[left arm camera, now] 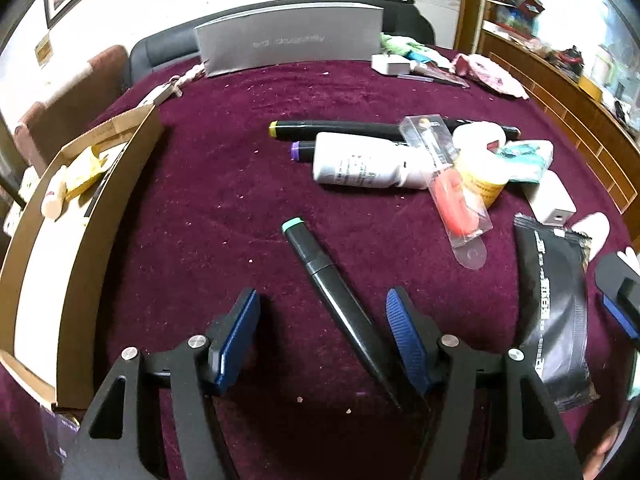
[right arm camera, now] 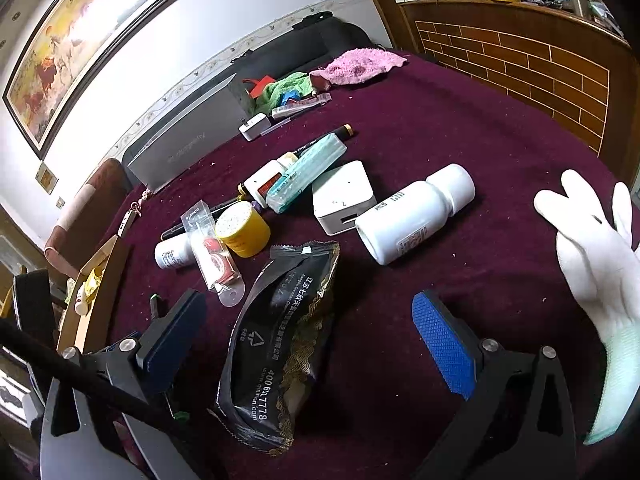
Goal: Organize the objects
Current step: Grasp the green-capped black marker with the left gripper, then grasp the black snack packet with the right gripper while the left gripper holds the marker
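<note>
In the left wrist view a black marker with a teal cap (left arm camera: 320, 272) lies slanted on the maroon cloth. My left gripper (left arm camera: 322, 298) straddles it with its jaws partly closed. The marker's tapered end runs close along the right pad (left arm camera: 406, 336), while the left pad (left arm camera: 236, 332) stands well clear of it. In the right wrist view my right gripper (right arm camera: 310, 298) is open wide over a black snack packet (right arm camera: 280, 340), which lies flat between its fingers with neither pad touching it. The open cardboard box (left arm camera: 80, 248) at the left holds a yellow packet and a small tube.
Beyond the marker sit a white bottle (left arm camera: 360, 162), two black markers (left arm camera: 340, 128), a yellow jar (left arm camera: 480, 176) and a clear blister pack (left arm camera: 456, 208). A larger white bottle (right arm camera: 416, 216), a white charger (right arm camera: 344, 196) and a gloved hand (right arm camera: 592, 252) are on the right. A grey box (left arm camera: 288, 40) stands at the back.
</note>
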`<state>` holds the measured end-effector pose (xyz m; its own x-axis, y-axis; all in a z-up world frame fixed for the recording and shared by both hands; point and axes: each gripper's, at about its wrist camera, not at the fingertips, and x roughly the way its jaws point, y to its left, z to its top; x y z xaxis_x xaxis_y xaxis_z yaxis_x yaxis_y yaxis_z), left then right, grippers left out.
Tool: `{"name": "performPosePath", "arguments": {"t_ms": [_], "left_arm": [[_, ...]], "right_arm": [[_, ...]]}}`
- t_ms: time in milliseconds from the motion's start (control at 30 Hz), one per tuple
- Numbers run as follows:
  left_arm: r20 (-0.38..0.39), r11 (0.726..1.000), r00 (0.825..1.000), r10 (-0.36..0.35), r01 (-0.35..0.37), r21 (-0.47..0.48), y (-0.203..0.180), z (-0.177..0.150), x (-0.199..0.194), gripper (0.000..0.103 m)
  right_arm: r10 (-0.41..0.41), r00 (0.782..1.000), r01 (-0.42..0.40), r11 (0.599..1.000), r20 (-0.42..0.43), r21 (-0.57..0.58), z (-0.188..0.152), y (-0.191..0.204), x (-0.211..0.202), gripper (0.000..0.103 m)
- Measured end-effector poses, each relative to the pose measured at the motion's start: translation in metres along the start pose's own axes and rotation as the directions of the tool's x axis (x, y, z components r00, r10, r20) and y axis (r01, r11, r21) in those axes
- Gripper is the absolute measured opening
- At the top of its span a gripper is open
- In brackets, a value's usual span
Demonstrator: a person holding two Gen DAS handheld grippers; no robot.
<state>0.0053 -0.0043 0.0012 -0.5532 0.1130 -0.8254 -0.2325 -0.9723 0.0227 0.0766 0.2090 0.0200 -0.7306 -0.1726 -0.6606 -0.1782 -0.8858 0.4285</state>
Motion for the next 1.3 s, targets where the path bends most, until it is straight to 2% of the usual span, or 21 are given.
{"name": "performPosePath", "arguments": {"t_ms": [67,100,133,300,533,833,1000,1067,1133,1200,1233,1267,1300], "left_arm": [[0.002,0.998,0.999,-0.034,0.034,0.049,-0.005,0.0,-0.003,0.02],[-0.007,0.996,0.998,-0.062,0.062,0.067,-0.006,0.0,-0.005,0.012],[-0.013,0.994,0.997,-0.082,0.083,0.071,-0.007,0.0,-0.006,0.011],[-0.011,0.987,0.987,-0.159,0.159,0.03,0.004,-0.008,-0.018,0.011],[0.023,0.977,0.978,-0.208,0.209,-0.045,0.032,-0.012,-0.041,0.011],[0.086,0.969,0.967,-0.241,0.245,-0.029,0.046,-0.02,-0.074,0.011],[0.082,0.96,0.958,-0.273,0.278,-0.045,0.053,-0.028,-0.076,0.011],[0.084,0.955,0.954,-0.287,0.292,-0.052,0.055,-0.031,-0.078,0.011],[0.087,0.95,0.949,-0.302,0.307,-0.058,0.057,-0.032,-0.081,0.011],[0.093,0.947,0.947,-0.309,0.315,-0.059,0.059,-0.034,-0.085,0.011],[0.099,0.946,0.945,-0.312,0.319,-0.061,0.061,-0.034,-0.087,0.011],[0.103,0.945,0.944,-0.315,0.322,-0.063,0.064,-0.034,-0.089,0.011],[0.109,0.944,0.943,-0.316,0.324,-0.066,0.067,-0.035,-0.091,0.011]], "right_arm": [[-0.002,1.0,0.002,1.0,-0.002,0.003,0.0,-0.001,0.001,0.103],[-0.007,1.0,0.007,1.0,-0.004,0.003,0.0,-0.001,0.001,0.103],[-0.011,1.0,0.011,1.0,-0.006,0.002,0.0,-0.001,0.002,0.103],[-0.031,0.999,0.031,0.999,-0.012,-0.013,-0.001,0.001,0.005,0.103],[-0.056,0.998,0.055,0.998,-0.032,-0.03,-0.002,0.002,0.01,0.103],[-0.09,0.993,0.088,0.996,-0.071,-0.032,-0.003,0.004,0.016,0.103],[-0.097,0.985,0.094,0.995,-0.145,-0.027,-0.001,0.014,0.019,0.103],[-0.129,0.979,0.119,0.99,-0.157,-0.071,0.002,0.025,0.022,0.103],[-0.198,0.966,0.177,0.975,-0.164,-0.133,0.003,0.037,0.028,0.103],[-0.263,0.951,0.233,0.956,-0.162,-0.181,0.003,0.047,0.036,0.098],[-0.286,0.944,0.253,0.947,-0.166,-0.198,0.001,0.049,0.04,0.092],[-0.303,0.937,0.264,0.941,-0.175,-0.211,-0.001,0.051,0.044,0.077],[-0.311,0.93,0.268,0.938,-0.193,-0.219,-0.004,0.051,0.048,0.074]]}}
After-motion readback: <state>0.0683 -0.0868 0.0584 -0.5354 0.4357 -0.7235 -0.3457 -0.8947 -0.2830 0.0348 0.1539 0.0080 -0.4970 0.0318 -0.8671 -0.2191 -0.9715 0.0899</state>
